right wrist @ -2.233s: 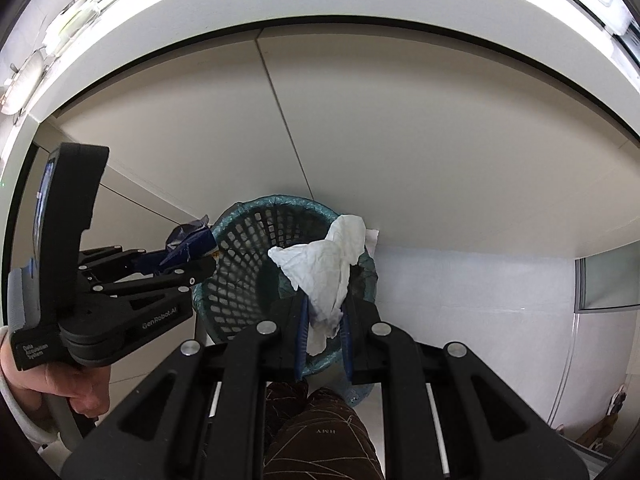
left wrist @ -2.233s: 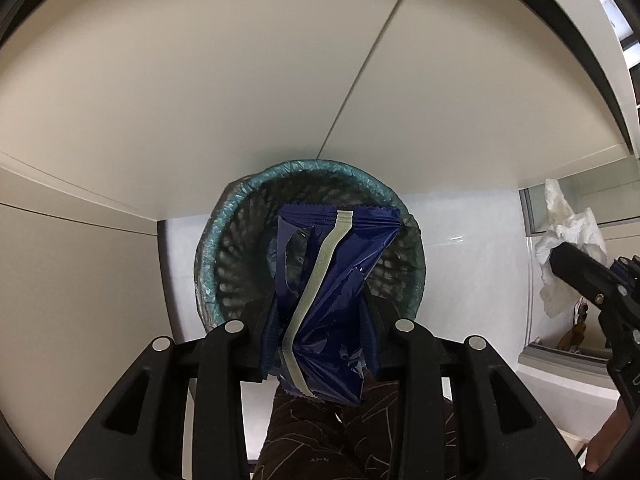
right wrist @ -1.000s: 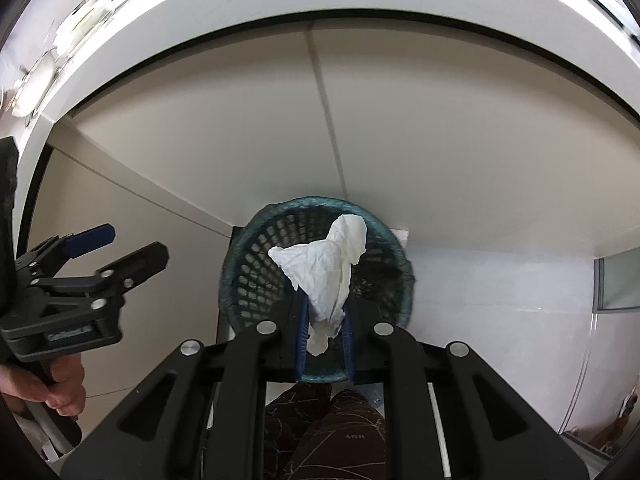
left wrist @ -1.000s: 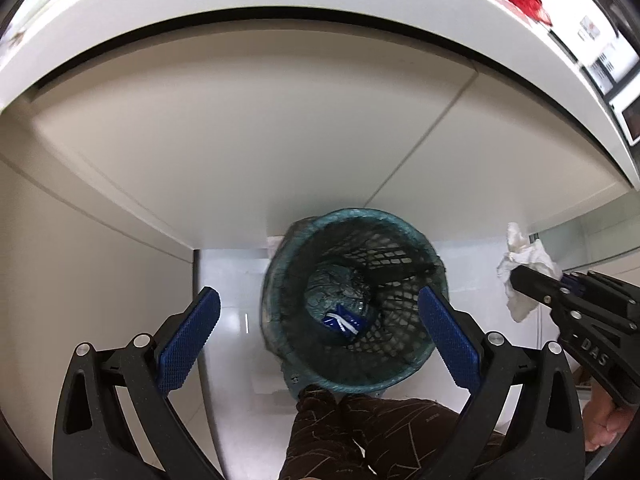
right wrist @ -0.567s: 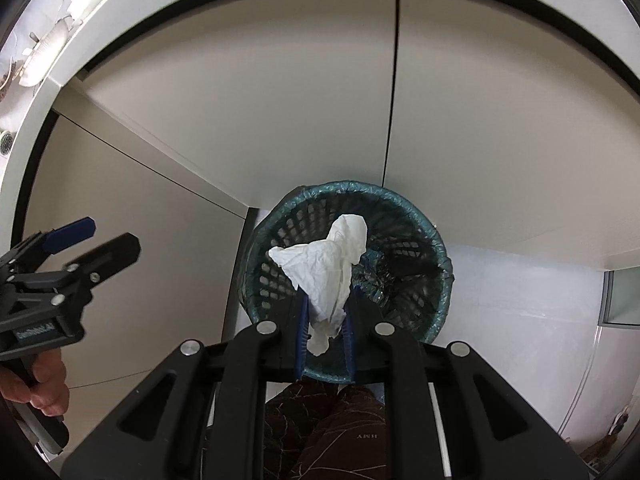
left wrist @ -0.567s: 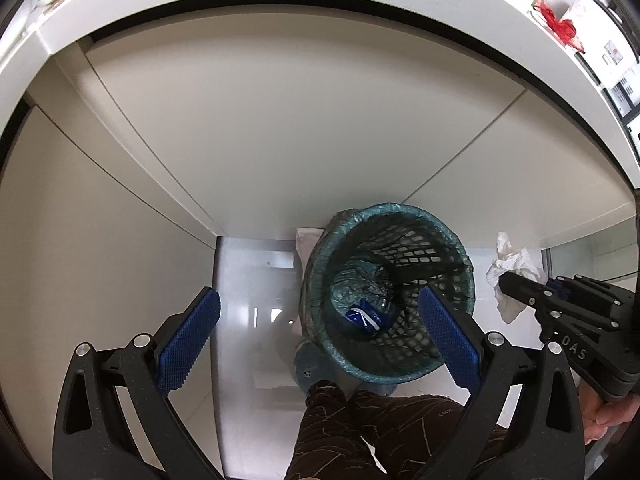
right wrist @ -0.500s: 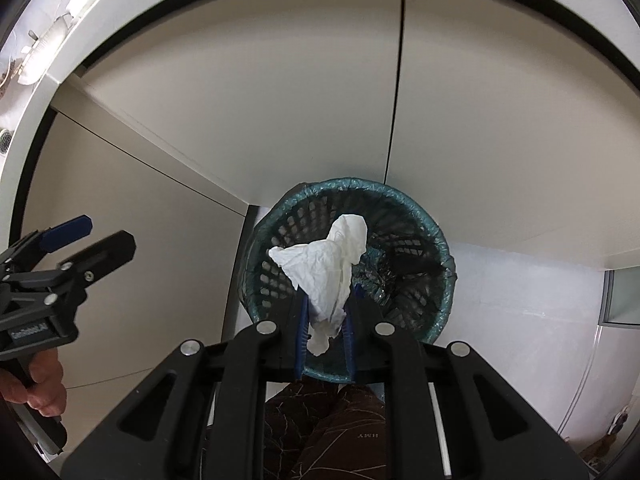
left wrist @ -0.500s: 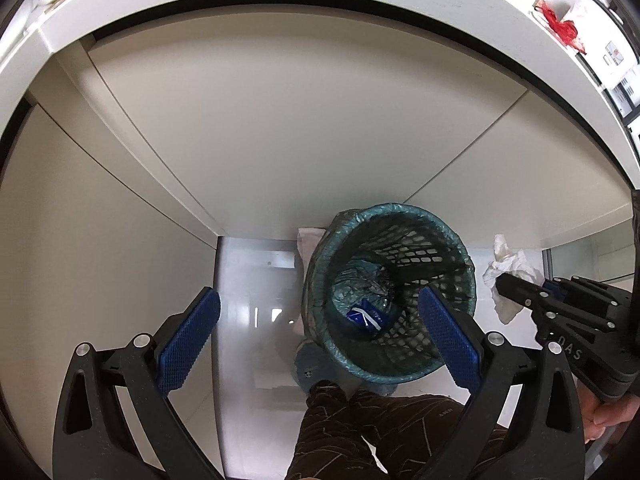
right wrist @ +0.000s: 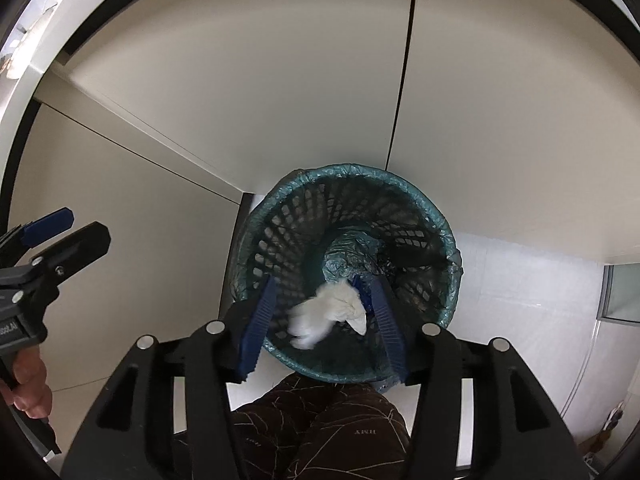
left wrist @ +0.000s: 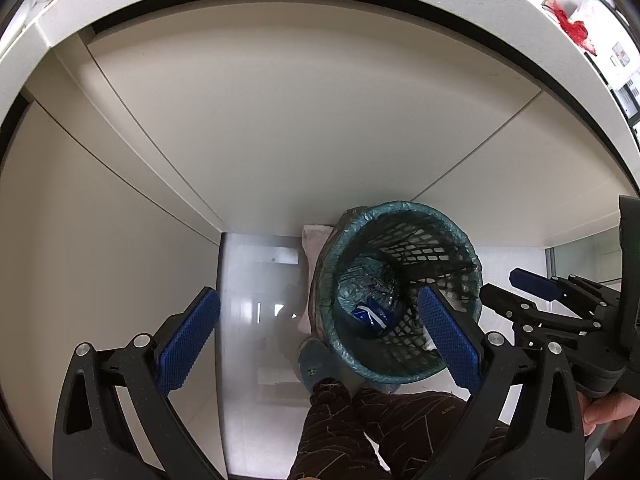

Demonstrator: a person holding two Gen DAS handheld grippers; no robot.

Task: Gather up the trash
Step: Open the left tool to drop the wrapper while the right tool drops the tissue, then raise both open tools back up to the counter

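The right gripper (right wrist: 320, 320) is held over the mesh wastebasket (right wrist: 420, 196), jaws opening, so the crumpled tissue (right wrist: 328, 312) (blurred, unpinched) drops inside; at nine o'clock the left gripper (left wrist: 316, 344) is kept wide, empty.

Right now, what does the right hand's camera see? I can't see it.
A crumpled white tissue drops between the right gripper's opening blue fingers into a green mesh trash basket below. The left gripper waits open at the left edge.

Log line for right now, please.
right tool: opening | tissue: falling into bin | left tool: open, empty
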